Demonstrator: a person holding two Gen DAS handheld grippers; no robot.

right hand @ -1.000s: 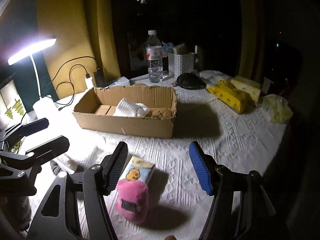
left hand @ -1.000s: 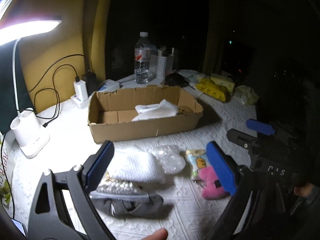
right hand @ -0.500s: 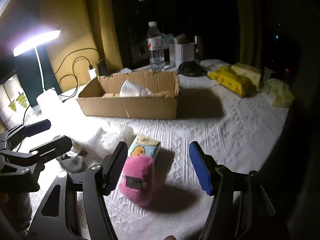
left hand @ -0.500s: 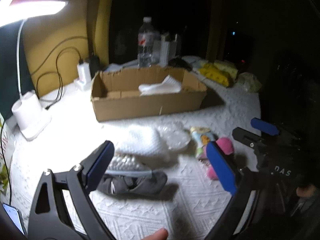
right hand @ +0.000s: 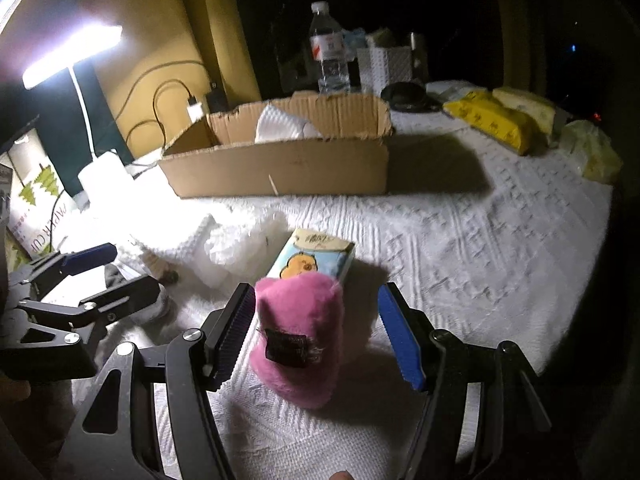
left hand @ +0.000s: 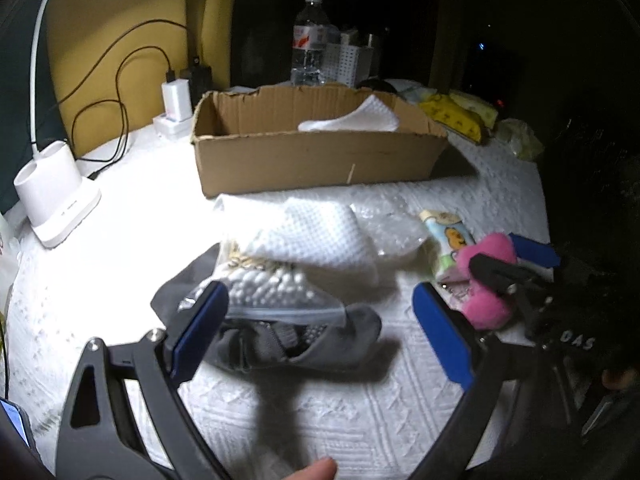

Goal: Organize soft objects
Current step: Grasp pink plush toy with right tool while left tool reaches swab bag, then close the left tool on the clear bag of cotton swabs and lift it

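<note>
A cardboard box [left hand: 320, 160] [right hand: 280, 168] stands mid-table with a white cloth [left hand: 352, 122] inside. In front lie a white waffle cloth [left hand: 316, 240], bubble wrap [left hand: 388, 228], a zip bag of white beads [left hand: 268, 296], a grey sock [left hand: 296, 344], a cartoon tissue pack [right hand: 312, 260] and a pink plush [right hand: 300, 340] [left hand: 486, 280]. My left gripper [left hand: 320, 332] is open, low over the sock and bead bag. My right gripper [right hand: 318, 332] is open with the pink plush between its fingers; its left finger [right hand: 236, 332] is close to the plush.
A desk lamp base [left hand: 56, 192], charger and cables [left hand: 176, 100] stand at the left. A water bottle [left hand: 308, 40], white basket [left hand: 344, 62], yellow tissue packs [right hand: 496, 120] and a plastic bag [right hand: 592, 152] are behind and right of the box.
Both grippers moved down and forward toward the table. The left came down over the sock and bead bag. The right closed in until the pink plush sits between its open fingers.
</note>
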